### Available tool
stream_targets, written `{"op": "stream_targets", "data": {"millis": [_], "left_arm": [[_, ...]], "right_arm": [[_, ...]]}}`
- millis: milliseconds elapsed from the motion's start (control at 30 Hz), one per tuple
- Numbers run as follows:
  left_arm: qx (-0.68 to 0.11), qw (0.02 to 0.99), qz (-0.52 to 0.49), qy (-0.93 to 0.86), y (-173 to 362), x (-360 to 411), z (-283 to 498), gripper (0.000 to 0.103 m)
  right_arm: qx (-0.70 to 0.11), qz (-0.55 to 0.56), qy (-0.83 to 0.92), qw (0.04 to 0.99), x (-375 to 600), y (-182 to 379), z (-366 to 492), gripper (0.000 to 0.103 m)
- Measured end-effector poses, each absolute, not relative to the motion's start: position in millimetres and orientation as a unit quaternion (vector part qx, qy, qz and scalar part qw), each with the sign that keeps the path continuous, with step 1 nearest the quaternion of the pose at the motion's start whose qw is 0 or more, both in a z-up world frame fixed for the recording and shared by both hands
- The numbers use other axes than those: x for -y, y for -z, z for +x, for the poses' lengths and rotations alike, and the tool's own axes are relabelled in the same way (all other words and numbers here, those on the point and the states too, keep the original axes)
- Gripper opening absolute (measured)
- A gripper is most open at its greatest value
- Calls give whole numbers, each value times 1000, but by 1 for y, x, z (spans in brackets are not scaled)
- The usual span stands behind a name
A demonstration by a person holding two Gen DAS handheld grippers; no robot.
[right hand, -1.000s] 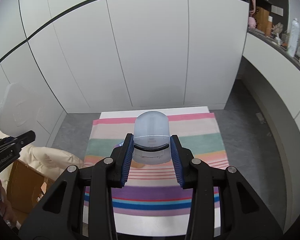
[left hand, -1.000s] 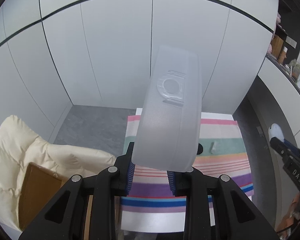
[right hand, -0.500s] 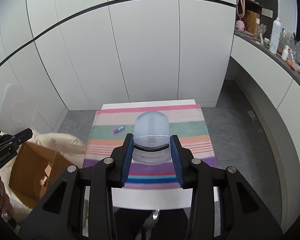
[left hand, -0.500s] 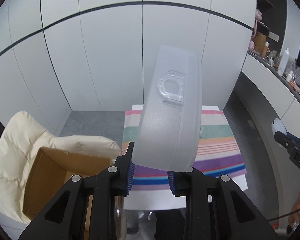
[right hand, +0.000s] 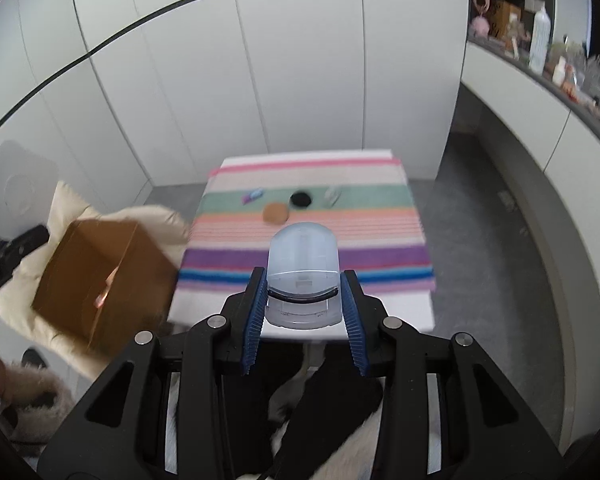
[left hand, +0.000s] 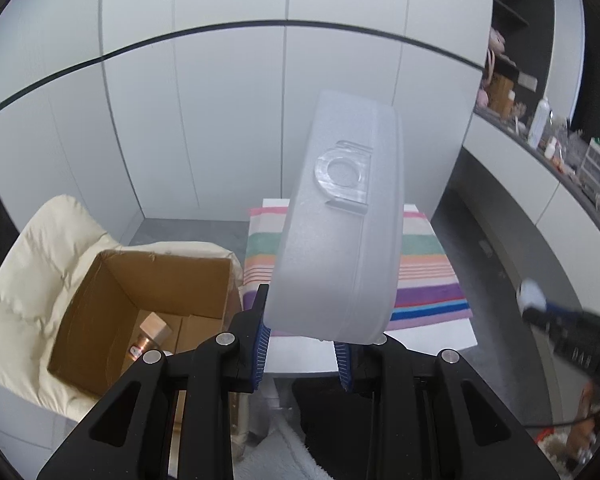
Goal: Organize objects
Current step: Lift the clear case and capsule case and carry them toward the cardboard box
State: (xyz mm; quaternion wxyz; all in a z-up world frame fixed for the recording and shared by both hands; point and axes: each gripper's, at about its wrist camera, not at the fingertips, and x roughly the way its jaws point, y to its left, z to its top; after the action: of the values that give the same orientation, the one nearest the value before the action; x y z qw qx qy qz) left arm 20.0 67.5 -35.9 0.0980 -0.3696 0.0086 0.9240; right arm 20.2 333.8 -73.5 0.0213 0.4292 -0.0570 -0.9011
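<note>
Right wrist view alone shows a brown disc on the tabletop; left gripper jaws clamp a frosted lid, right gripper jaws clamp a clear case.

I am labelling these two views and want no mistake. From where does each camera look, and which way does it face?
Left wrist: sits behind the left gripper, facing the cabinets and down on the cardboard box; jaws shut on a frosted lid.
Right wrist: sits behind the right gripper, facing the striped cloth; jaws shut on a clear-domed case.
Shared: cloth, box, and each other's gripper.
</note>
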Motion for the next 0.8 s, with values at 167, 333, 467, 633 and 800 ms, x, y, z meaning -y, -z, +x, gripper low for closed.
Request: {"op": "stream_targets", "data": {"millis": [167,333,467,633,800], "left_arm": [[-18,105,-380,-919,47,-62,31,28],[-9,92,-396,-914,58,-49,20,28],[4,75,-408,-910,67,-31,12,28],[16,51,-414,-909,74,-4,7,28],[34,19,-420,-907,81,30,8,28]], "right_arm": [[44,451,891,21,-331,90,43,38],[42,448,893,25,-324,92,39,38],[36,453,889,50,-304,95,24,38],[6,465,880,93,-258,104,7,38],[-23,475,868,147,-203,114,-6,38]]}}
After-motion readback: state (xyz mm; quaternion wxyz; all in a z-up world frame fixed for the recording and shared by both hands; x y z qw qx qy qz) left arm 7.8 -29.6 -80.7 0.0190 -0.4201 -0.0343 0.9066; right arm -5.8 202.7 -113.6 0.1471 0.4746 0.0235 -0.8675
